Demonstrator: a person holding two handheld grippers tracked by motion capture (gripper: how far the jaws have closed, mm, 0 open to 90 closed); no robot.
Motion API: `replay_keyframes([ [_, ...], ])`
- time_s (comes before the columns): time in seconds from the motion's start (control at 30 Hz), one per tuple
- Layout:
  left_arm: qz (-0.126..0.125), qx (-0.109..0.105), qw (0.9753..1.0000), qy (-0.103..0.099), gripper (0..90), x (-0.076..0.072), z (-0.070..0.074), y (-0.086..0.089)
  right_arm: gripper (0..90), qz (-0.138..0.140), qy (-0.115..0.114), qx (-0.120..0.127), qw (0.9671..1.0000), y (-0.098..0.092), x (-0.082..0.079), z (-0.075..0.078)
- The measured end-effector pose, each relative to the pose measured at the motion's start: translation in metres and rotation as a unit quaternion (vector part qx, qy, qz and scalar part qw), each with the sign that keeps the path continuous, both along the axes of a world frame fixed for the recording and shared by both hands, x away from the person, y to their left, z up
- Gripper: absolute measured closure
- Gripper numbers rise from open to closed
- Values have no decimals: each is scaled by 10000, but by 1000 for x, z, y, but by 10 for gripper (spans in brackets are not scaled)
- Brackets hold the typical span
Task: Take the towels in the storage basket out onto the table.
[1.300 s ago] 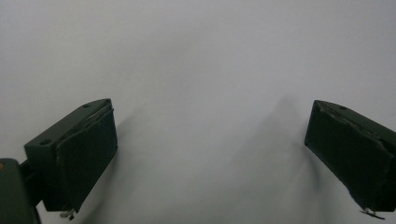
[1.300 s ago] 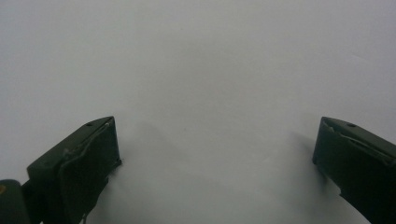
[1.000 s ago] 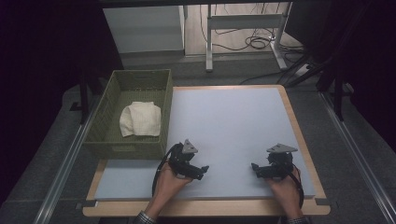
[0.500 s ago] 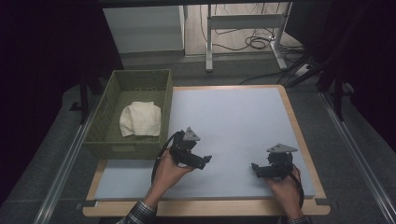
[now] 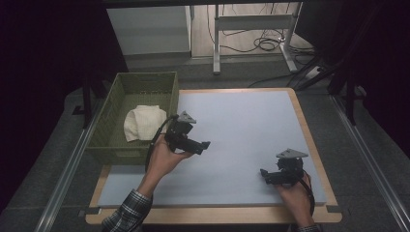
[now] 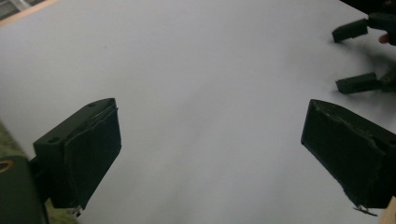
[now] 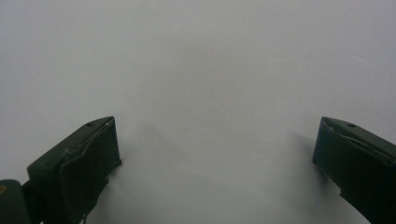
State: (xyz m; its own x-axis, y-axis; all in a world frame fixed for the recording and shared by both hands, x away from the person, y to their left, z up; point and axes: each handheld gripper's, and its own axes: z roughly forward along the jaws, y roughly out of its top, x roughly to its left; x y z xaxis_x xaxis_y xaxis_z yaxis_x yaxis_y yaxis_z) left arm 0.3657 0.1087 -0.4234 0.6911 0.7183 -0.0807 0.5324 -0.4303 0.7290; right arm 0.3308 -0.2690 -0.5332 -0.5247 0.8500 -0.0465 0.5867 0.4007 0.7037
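A white folded cloth [image 5: 142, 122] lies in a green basket [image 5: 114, 144] at the table's left edge. My left gripper [image 5: 205, 145] is lifted above the pale blue mat [image 5: 241, 125], just right of the basket, jaws wide apart and empty [image 6: 210, 154]. Low on the mat near the front right corner rests my right gripper [image 5: 264, 174], open with nothing between its jaws [image 7: 215, 172]. In the left gripper view the right gripper's two fingertips [image 6: 357, 83] show at the upper right.
The mat covers a wooden table [image 5: 309, 145] with a raised rim. Beyond the far edge stand a white cabinet [image 5: 150, 29], a metal frame leg [image 5: 217, 43] and cables [image 5: 266, 46] on the floor. Dark floor surrounds the table.
My left gripper has risen from the mat's front and moved back toward the basket's right side. The right gripper has stayed where it was.
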Motion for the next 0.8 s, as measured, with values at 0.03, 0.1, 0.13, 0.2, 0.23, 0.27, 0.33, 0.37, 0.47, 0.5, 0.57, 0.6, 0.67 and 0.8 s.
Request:
replay_keyframes([
  [0.03,65,21,10000,-23,52,2,1,4,5,0,-1,-1,10000,0,0,0],
  [0.1,158,54,9999,-45,60,7,4,11,4,4,-1,-1,10000,0,0,0],
  [0.13,259,85,9996,-43,60,11,5,17,5,2,-1,1,10000,0,0,0],
  [0.2,383,80,9992,-43,60,16,8,25,5,0,1,-1,10000,0,0,0],
  [0.23,383,80,9992,-43,60,16,8,25,5,-1,2,-1,10000,0,0,0],
  [0.27,430,89,9990,-43,60,18,9,28,5,-1,2,-1,10000,0,0,0],
  [0.33,599,130,9981,-92,59,24,14,41,5,-1,1,2,10000,0,0,0],
  [0.37,599,130,9981,-92,59,24,14,41,5,-1,1,2,10000,0,0,0],
  [0.47,704,112,9974,-97,60,30,19,52,5,-2,2,2,10000,0,0,0],
  [0.5,751,135,9970,-84,60,32,20,56,5,-1,3,2,10000,0,0,0],
  [0.57,825,237,9963,-50,60,37,22,65,5,0,2,2,10000,0,0,0],
  [0.6,886,262,9957,-40,60,40,21,69,5,-1,2,1,10000,0,0,0],
  [0.67,985,367,9944,51,60,48,19,81,5,-1,2,1,10000,0,0,0],
  [0.8,1154,565,9917,98,59,59,14,99,5,-1,1,1,10000,0,0,0],
])
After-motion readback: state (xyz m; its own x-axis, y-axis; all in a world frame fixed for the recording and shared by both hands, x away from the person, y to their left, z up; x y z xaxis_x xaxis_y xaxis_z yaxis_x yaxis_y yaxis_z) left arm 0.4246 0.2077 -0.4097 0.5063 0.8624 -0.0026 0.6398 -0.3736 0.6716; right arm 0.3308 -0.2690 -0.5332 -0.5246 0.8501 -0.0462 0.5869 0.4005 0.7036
